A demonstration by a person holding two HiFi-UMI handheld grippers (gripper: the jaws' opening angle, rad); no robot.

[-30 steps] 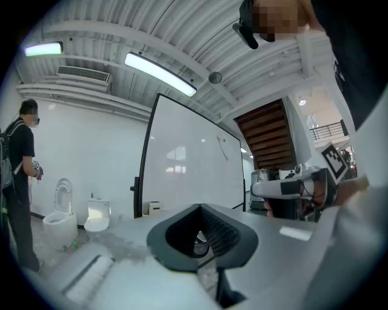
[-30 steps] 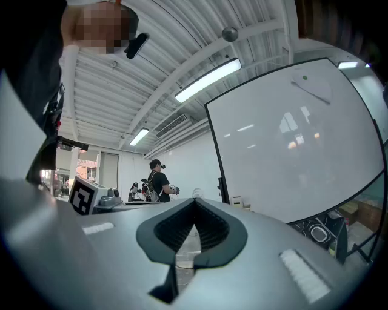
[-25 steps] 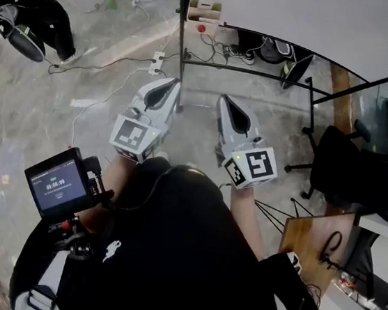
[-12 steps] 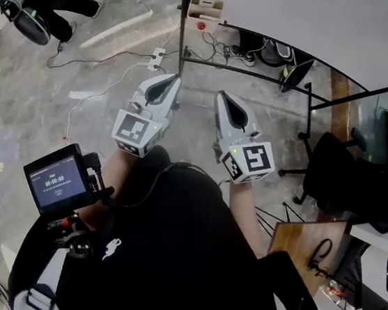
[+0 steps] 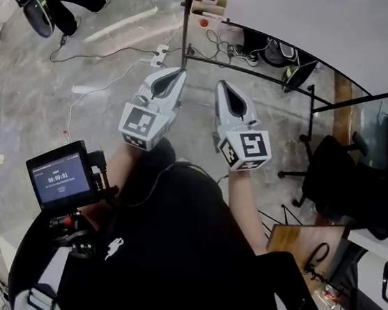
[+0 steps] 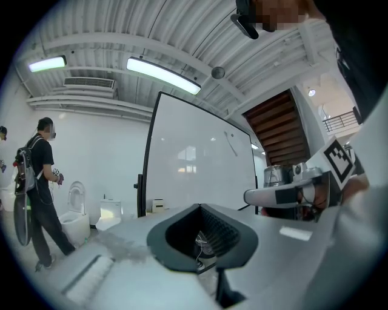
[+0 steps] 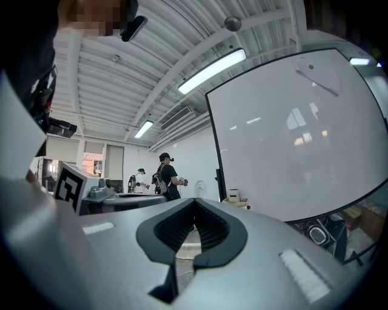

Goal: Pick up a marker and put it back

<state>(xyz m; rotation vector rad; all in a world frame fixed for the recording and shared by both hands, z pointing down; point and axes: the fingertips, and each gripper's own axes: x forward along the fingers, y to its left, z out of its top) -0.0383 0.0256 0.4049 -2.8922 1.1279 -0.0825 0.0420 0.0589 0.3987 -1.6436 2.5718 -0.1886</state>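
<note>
A person stands facing a whiteboard and holds a pair of two-jaw tongs in each hand, both pointing level at the board. The left gripper [image 6: 199,206] has its jaws together at the tips, with nothing between the ribbed pads. The right gripper [image 7: 194,200] is the same: tips meeting, nothing held. They are side by side, slightly apart, at about chest height.

Just ahead of them is the whiteboard [image 6: 200,157], large and almost bare, in a black frame on a stand. One thin slanted dark line [image 7: 319,80] sits high on the board. It may be the marker clinging there or only a drawn stroke; it is too small to tell. No marker shows plainly anywhere else, and no tray is visible.

Further out, cables trail across the grey floor [image 5: 32,103], a small monitor [image 5: 57,182] hangs at the person's left side, and a black chair [image 5: 359,185] stands to the right. Another person [image 6: 39,181] stands beside a white toilet [image 6: 76,212].

A marker is likely light, stiff and smooth, so it could slip or swivel. The best grip is probably across the middle of the barrel, square to the pads, well away from the cap, which might pull off.
</note>
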